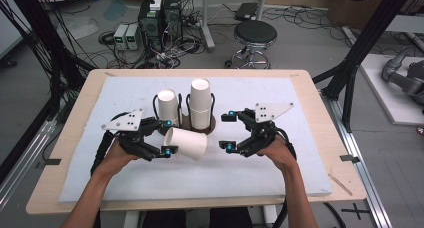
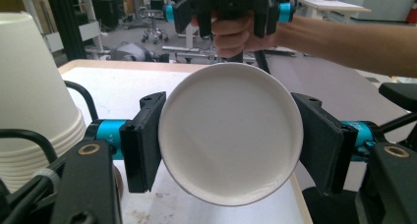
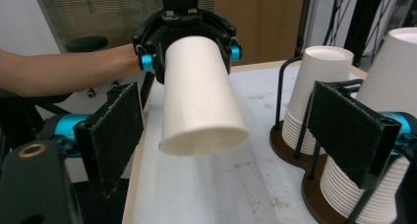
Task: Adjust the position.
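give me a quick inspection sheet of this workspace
surface: white mat on wooden table, faint smudges
job's things: paper cup lying sideways in left gripper; two cup stacks upside down in a wire holder
clutter: nothing seen
grippers: left gripper shut on the cup; right gripper open, jaws apart from the cup
cables: one trails from each gripper; tangle on the floor
surroundings: stool, computer boxes

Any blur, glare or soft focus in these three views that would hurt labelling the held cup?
High view: even light, slightly soft, paper cup in the left hand-held gripper washes out against the white mat. Left gripper view: cup sharp, near jaws soft. Right gripper view: cup sharp with a faint shadow beneath, jaws and cup stacks slightly blurred.
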Demonstrator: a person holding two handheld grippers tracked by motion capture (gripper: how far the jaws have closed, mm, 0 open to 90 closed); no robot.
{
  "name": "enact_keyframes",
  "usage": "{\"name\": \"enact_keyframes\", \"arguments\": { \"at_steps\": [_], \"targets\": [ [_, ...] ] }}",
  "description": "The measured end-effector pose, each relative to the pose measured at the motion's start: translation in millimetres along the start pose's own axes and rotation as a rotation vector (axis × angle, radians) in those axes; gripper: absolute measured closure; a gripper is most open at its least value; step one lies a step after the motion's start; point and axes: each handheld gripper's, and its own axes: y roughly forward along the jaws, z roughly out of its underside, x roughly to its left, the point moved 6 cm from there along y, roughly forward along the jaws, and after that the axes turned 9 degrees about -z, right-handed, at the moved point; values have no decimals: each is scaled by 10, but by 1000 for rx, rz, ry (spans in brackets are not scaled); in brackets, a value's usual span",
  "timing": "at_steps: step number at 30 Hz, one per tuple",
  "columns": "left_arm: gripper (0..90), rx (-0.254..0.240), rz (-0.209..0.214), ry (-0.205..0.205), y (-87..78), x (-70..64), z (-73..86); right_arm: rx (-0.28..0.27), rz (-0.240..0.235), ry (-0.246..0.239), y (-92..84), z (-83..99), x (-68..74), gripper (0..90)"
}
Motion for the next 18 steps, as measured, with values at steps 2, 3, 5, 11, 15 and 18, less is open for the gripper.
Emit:
{"name": "enact_keyframes", "arguments": {
  "at_steps": [2,3,5,11,15,18],
  "targets": [
    [332,6,1,1,11,-1,12,11,-14,4,49,-23,5,148],
    [332,6,0,1,17,-2,15,20,-20,1,75,-39,1,148],
    [332,6,3,3,21,-2,16,26,-29,-3,130,-82,-8,148],
    [332,5,6,2,67,-24,36,73,-60,-4,298,-192,-20,148],
    [332,8,7,4,99,-43,44,95,-77,-3,391,-211,-32,148],
    [332,-1,5,2,104,-44,39,122,-85,-2,443,-206,-37,148]
  ]
}}
